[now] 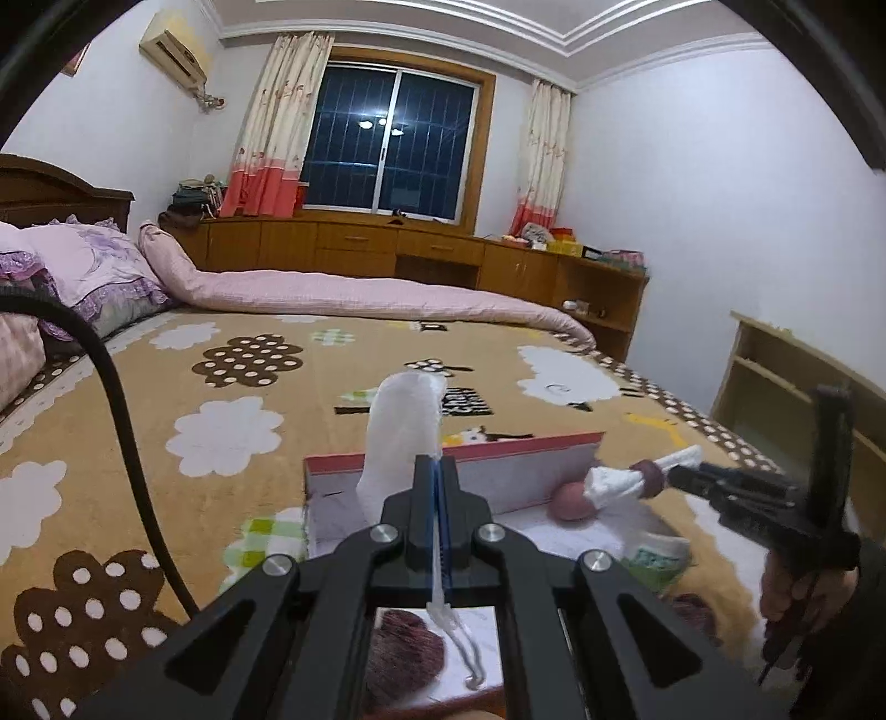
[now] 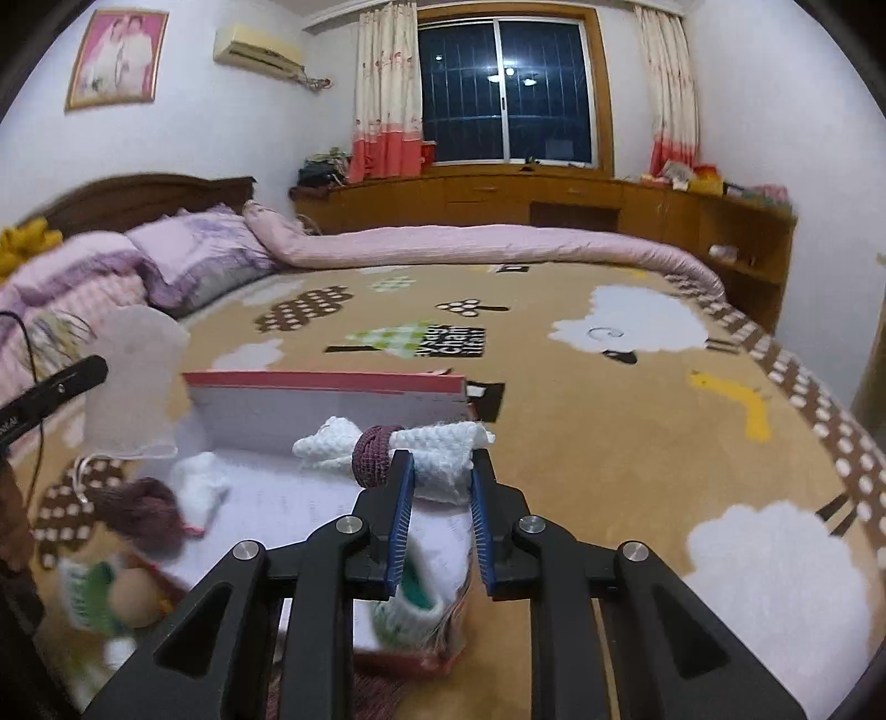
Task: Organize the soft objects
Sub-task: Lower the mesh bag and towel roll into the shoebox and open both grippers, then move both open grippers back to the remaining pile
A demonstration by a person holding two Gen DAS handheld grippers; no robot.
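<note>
Progress. The task is judged to be under way, not finished. Two soft items are held in the air over an open box [image 2: 332, 412] with a red rim, which lies on the bed [image 2: 637, 443].

Left gripper [image 1: 440, 471]: its fingers are pressed together on the edge of a thin white cloth pouch [image 1: 401, 437], whose cord hangs down between them. The pouch is held upright above the near-left part of the box.

Right gripper [image 2: 440, 471]: its fingers are set slightly apart and pinch a rolled white knitted piece [image 2: 437, 451], bound by a maroon band [image 2: 374, 454]. It is held above the box, crosswise to the fingers.

Already in the box, as far as can be seen: a maroon yarn bundle [image 2: 147, 507], a white fluffy piece [image 2: 199, 487] and a pinkish ball [image 1: 570, 501]. A green-and-white knitted item [image 2: 412, 609] is seen at the near edge of the box; whether it lies inside cannot be told. The two held items are judged to remain to be placed.

Surface. A tan blanket printed with clouds and dotted trees is spread on the bed; a pink quilt [image 2: 498, 243] is rolled along the far side, and pillows [image 2: 194, 249] are stacked at the headboard.

Room. A dark window [image 2: 509, 88] with curtains, low wooden cabinets [image 2: 554, 194], a wall air conditioner [image 2: 260, 50] and a framed picture [image 2: 116, 58] are recorded.
</note>
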